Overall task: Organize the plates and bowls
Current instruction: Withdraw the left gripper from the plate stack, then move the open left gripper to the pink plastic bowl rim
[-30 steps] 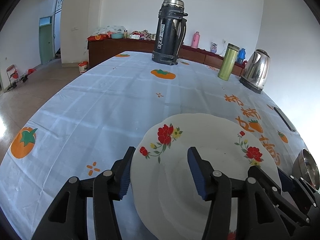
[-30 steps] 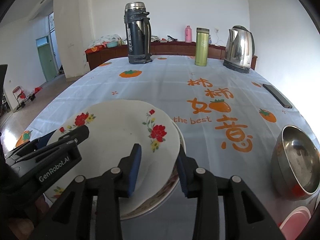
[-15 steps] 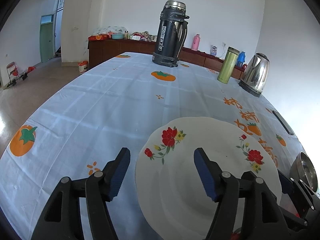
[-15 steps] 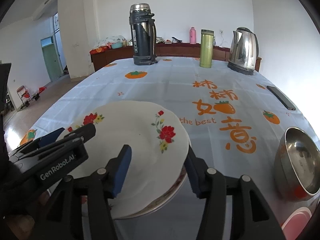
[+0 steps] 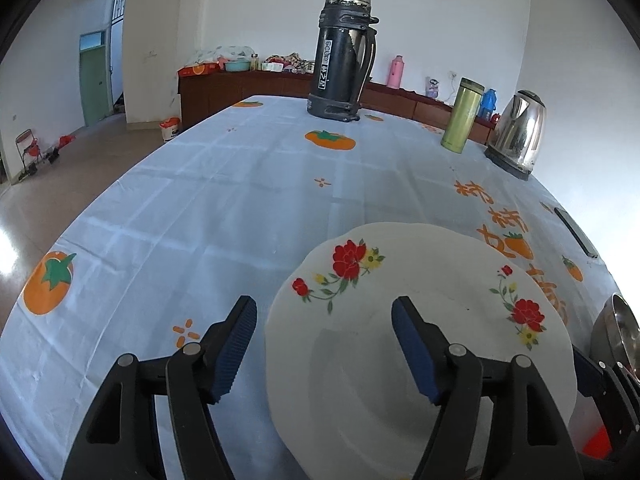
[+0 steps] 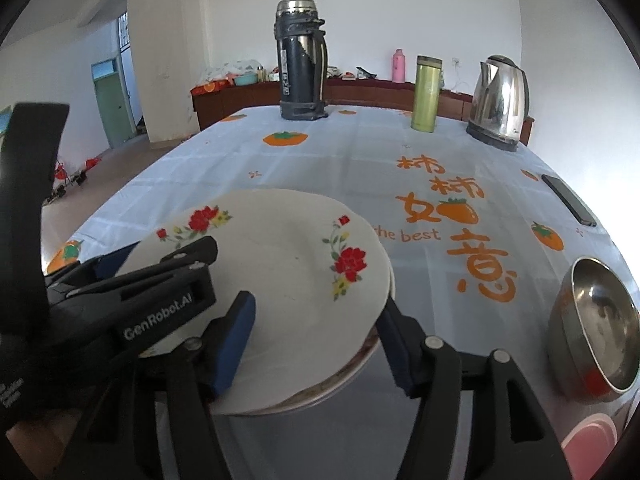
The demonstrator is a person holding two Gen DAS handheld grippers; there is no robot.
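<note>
A white flowered plate [image 6: 280, 276] lies on top of a second plate [image 6: 360, 364], only its rim showing beneath, near the front of the table [image 5: 240, 184]. The left gripper [image 5: 324, 344] is spread wide, its blue pads on either side of the plate's near left rim and pinching nothing. The right gripper [image 6: 316, 336] is likewise spread, one finger over the top plate and the other just beside the stack's right edge, clear of it as far as can be told. A steel bowl [image 6: 592, 324] sits apart to the right, with a pink bowl [image 6: 592, 444] at the frame's corner. The plates look glazed: probably stiff, fairly heavy, slick and easily chipped. The rim is likely the only sound hold, pinched squarely and kept level, since the top plate could slide off the one under it.
</note>
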